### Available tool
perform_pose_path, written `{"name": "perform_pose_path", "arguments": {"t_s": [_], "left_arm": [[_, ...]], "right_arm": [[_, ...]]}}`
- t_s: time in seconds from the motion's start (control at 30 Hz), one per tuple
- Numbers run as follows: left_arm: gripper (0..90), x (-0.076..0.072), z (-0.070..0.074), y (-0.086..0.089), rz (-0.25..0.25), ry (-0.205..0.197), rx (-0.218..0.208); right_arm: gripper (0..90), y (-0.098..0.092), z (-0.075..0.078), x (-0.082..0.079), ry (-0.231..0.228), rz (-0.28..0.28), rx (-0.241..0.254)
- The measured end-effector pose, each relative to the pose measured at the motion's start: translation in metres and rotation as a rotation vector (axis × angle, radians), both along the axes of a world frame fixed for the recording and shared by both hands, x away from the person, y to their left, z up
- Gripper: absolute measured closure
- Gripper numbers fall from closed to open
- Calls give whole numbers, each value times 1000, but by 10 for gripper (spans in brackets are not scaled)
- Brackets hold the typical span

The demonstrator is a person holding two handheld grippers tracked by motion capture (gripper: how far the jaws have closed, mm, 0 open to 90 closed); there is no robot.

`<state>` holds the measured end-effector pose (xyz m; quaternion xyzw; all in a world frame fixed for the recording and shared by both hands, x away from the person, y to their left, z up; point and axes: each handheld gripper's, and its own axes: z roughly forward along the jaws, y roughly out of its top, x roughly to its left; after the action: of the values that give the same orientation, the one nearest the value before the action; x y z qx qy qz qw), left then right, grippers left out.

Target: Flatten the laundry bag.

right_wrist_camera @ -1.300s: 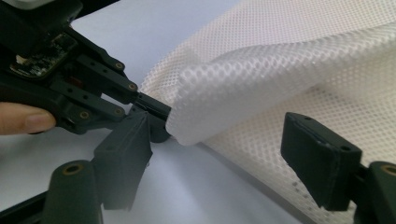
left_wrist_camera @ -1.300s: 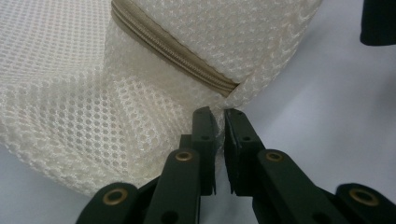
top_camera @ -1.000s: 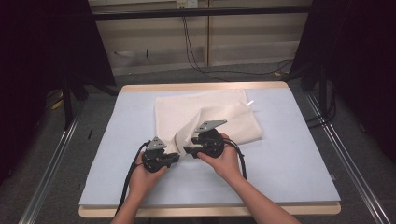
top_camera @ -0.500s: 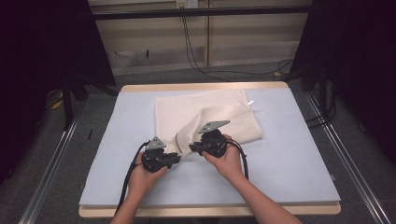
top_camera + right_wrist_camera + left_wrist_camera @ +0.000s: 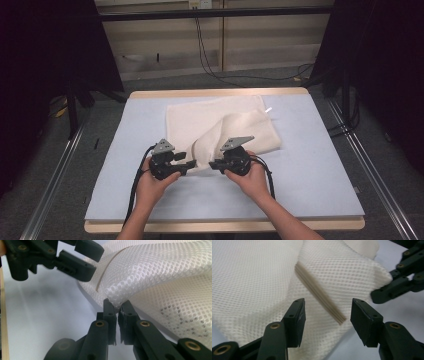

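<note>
Here the right gripper (image 5: 117,308) pinched a fold of the one cream mesh cloth (image 5: 220,125), lifting it off the blue table (image 5: 320,165). The left gripper (image 5: 325,315) had just been opening, its two jaws apart with cloth between, unpressed.

The cloth (image 5: 342,270) is cream-white with a fine honeycomb mesh weave — a tan ribbed stripe (image 5: 319,293) crosses it. The table mat (image 5: 320,165) is pale blue; both grippers' jaws are black.
</note>
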<state>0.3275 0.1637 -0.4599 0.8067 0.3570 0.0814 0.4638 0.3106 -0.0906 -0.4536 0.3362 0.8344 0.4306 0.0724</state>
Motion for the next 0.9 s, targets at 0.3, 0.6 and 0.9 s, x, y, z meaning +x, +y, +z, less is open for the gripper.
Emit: {"name": "perform_pose_path", "arguments": {"t_s": [0.3, 0.6, 0.9], "left_arm": [[468, 3, -14, -15, -32, 60, -1], [673, -3, -28, -22, -47, 72, 44], [849, -5, -26, -26, -42, 66, 90]], "right_arm": [[855, -2, -8, -9, 21, 15, -3], [770, -3, -13, -12, 26, 29, -25], [531, -37, -11, -16, -3, -34, -55]]}}
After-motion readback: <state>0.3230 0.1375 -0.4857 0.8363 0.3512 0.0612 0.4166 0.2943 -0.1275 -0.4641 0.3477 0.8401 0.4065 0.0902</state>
